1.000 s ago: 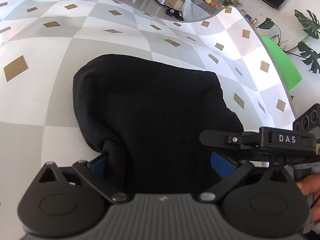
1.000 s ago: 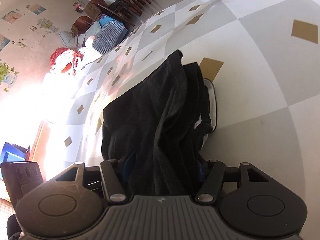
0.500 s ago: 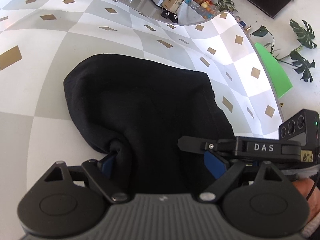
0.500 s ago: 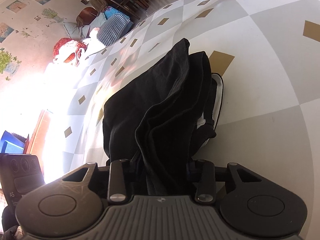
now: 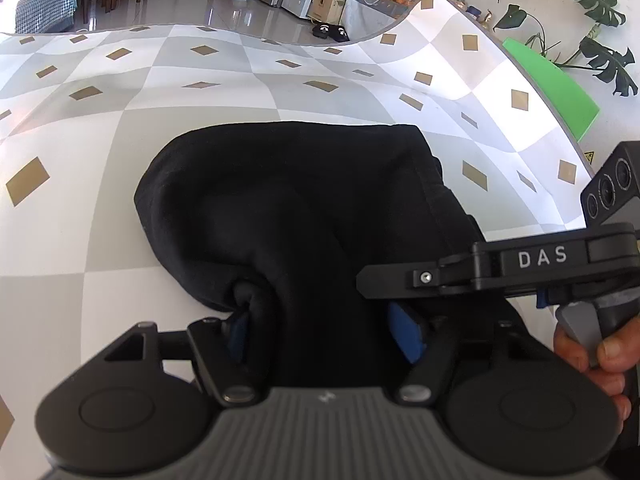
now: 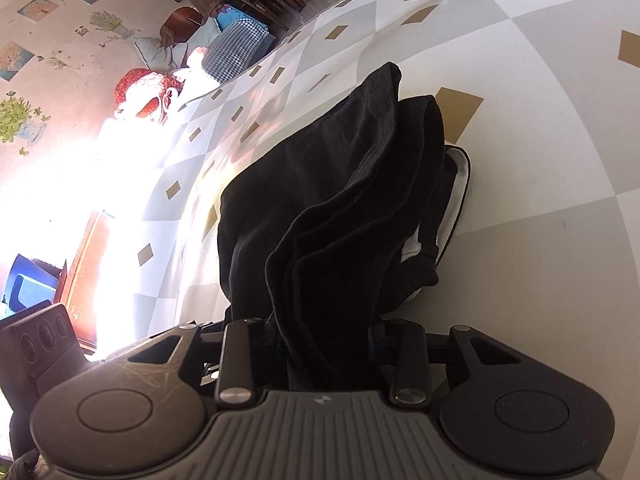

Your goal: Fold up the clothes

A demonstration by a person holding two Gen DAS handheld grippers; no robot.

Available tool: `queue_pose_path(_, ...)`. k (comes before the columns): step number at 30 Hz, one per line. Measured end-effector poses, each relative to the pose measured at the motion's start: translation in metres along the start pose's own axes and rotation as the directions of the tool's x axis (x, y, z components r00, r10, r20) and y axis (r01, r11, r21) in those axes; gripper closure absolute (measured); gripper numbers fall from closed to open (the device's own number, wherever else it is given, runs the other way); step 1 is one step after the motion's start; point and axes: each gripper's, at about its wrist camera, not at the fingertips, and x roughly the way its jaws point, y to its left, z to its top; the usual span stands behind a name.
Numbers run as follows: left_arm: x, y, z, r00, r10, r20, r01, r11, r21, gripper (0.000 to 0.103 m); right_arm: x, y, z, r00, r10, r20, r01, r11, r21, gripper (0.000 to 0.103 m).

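- Black garment (image 5: 304, 216) is lying bunched on the checkered cloth (image 5: 200, 92), grey/white squares w/ gold diamonds, covering the table.
- Left gripper (image 5: 324, 332) is closing right now; its blue pads (image 5: 404, 332) are sitting either side of a fold of the garment's near edge. Fabric is between them, bunching up against the left pad, but the right pad is showing a bit of gap, so not fully pinching imo.
- Right gripper (image 6: 324, 348) is pinching a thick stack of the garment's layers, jaws about a third open w/ the fabric filling the space btwn them. Pads mostly hidden by cloth.
- From the right wrist view the layers are fanning away from the jaws, and a bit of white lining (image 6: 412, 246) is peeking out on the right side.
- In the left wrist view the other tool, marked "DAS", is reaching in from the right, w/ the person's hand (image 5: 596, 356) squeezing its trigger.
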Motion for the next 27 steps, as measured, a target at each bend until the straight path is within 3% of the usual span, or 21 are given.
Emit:
queue_pose_path(4, -0.004, -0.004, -0.001, 1.000, 0.008, 0.010, -0.008, 1.000, 0.008, 0.045, -0.001, 0.002, -0.001, 1.000, 0.004, 0.002, -0.004, 1.000, -0.008, 0.068)
queue_pose_path(11, -0.006, 0.000, -0.002, 1.000, 0.027, 0.005, -0.027, 1.000, 0.008, 0.046, -0.003, 0.003, -0.003, 1.000, -0.013, 0.005, 0.013, 1.000, -0.020, 0.068)
queue_pose_path(16, -0.001, 0.006, -0.004, 1.000, 0.001, 0.009, -0.001, 1.000, -0.009, 0.032, -0.002, 0.004, -0.007, 1.000, -0.025, 0.017, 0.026, 0.999, -0.037, 0.067)
queue_pose_path(18, 0.000, 0.002, -0.004, 1.000, 0.012, 0.012, -0.012, 1.000, 0.004, 0.032, -0.002, 0.005, -0.008, 0.999, -0.030, 0.021, 0.031, 0.998, -0.045, 0.066)
queue_pose_path(23, -0.003, -0.003, -0.004, 1.000, 0.011, 0.027, -0.012, 1.000, 0.014, 0.044, -0.006, 0.010, -0.009, 0.999, -0.032, 0.026, 0.034, 0.997, -0.063, 0.068)
queue_pose_path(27, -0.010, -0.008, -0.003, 0.999, 0.009, 0.046, -0.010, 1.000, 0.019, 0.047, -0.012, 0.015, -0.010, 0.999, -0.026, 0.042, 0.030, 0.996, -0.086, 0.068)
